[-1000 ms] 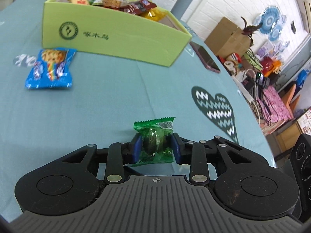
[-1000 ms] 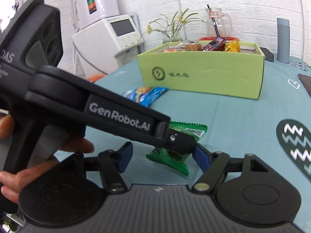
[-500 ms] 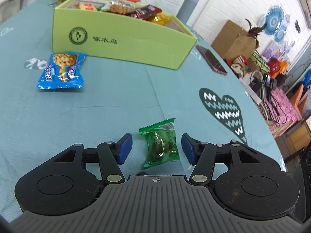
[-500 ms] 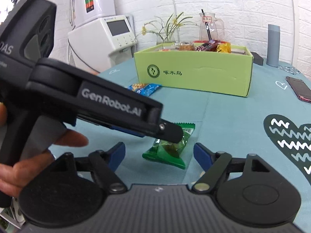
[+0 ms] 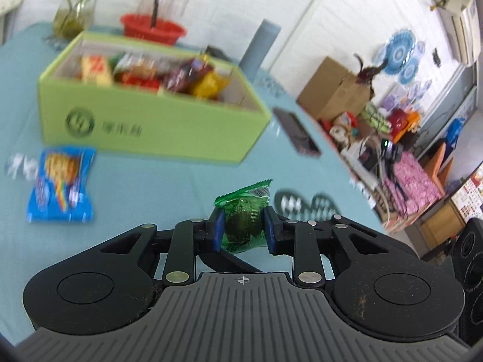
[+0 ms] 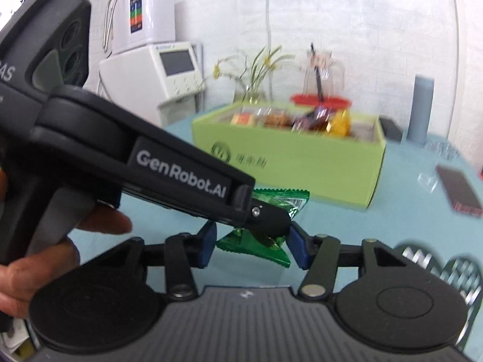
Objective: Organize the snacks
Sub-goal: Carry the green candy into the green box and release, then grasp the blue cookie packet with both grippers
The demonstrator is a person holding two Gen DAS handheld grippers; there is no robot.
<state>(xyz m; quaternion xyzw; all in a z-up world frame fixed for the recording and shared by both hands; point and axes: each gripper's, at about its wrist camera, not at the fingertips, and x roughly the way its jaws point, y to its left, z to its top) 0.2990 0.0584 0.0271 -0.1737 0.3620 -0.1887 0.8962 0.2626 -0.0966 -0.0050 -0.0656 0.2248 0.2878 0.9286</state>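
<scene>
Left wrist view: the left gripper (image 5: 243, 229) has just been closing. Its blue pads now clamp the small green crinkly plastic snack packet (image 5: 241, 211) by its sides, jaws nearly together. The pkt looks to be off the teal tablecloth (image 5: 151, 187), in front of the open lime-green cardboard box (image 5: 151, 129), which is already part-filled w/ snacks. A blue plastic biscuit packet (image 5: 60, 187) lies flat on the cloth just beside the box's front wall, not yet sorted.

Right wrist view: the right gripper (image 6: 252, 246) has also just been closing. Its pads sit at either edge of the same green pkt's lower end and seem to touch it, so the jaws stand wider than the left's. The left tool crosses in front, held by a person's hand (image 6: 45, 256), w/ its tip over the pkt's middle.

Step, as I read it: pick-up of the green pkt done, carry to the box next. That needs a firm grip, a rise above the box wall, then a release over a free spot inside. Risk: two grips on one thin wrapper may tear or twist it.
</scene>
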